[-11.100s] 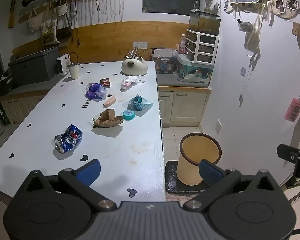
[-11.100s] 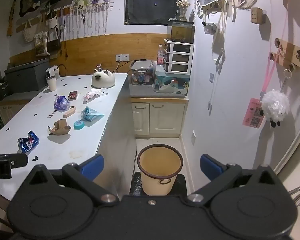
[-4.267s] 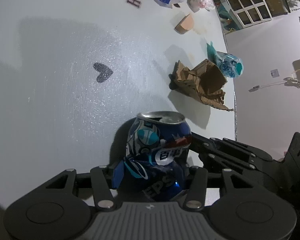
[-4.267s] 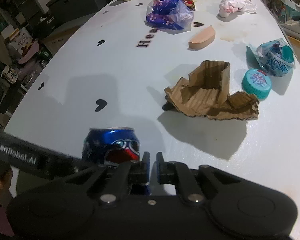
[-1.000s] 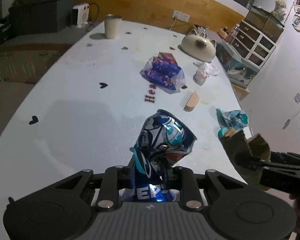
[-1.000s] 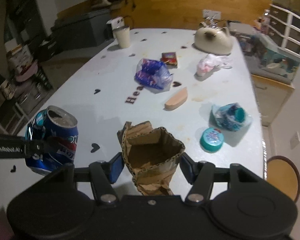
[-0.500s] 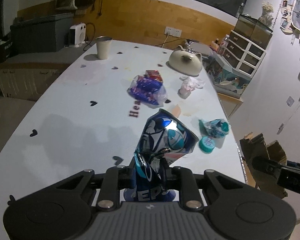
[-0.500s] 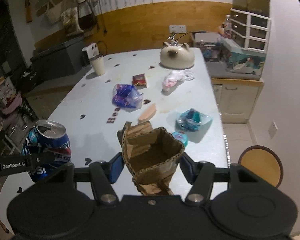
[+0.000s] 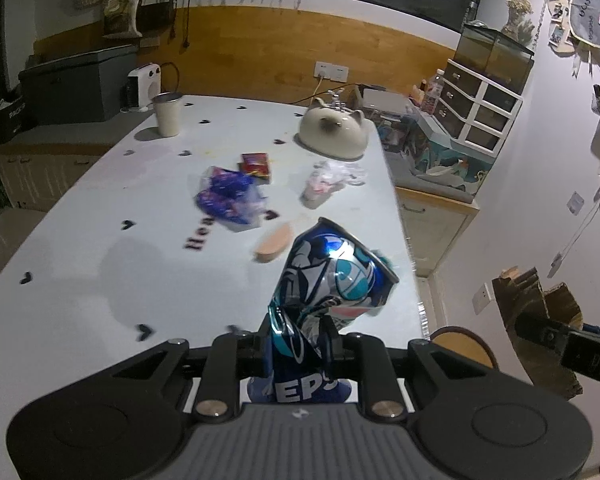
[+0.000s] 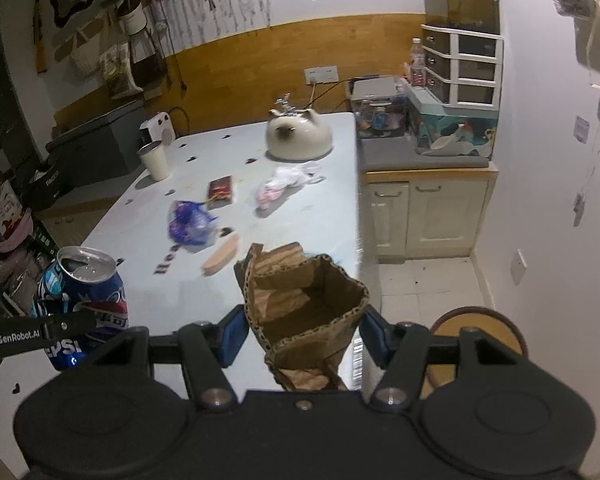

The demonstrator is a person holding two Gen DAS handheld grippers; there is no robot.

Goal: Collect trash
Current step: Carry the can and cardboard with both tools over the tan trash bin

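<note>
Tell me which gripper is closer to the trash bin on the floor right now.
Right. The right gripper, shut on the cardboard scrap, hangs past the table edge near the trash bin. The left gripper, holding the crushed can, is over the table.

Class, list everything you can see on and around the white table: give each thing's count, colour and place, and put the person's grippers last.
crushed can: 1, blue, held above table
cardboard piece: 1, brown, held near table edge
snack wrapper: 1, purple, mid-table
small packet: 1, red, beyond wrapper
crumpled plastic: 1, white-pink, near kettle
wedge: 1, tan, mid-table
cat-shaped kettle: 1, cream, far end
cup: 1, cream, far left
bin: 1, tan, floor
table: 1, white
left gripper: shut on can
right gripper: shut on cardboard
</note>
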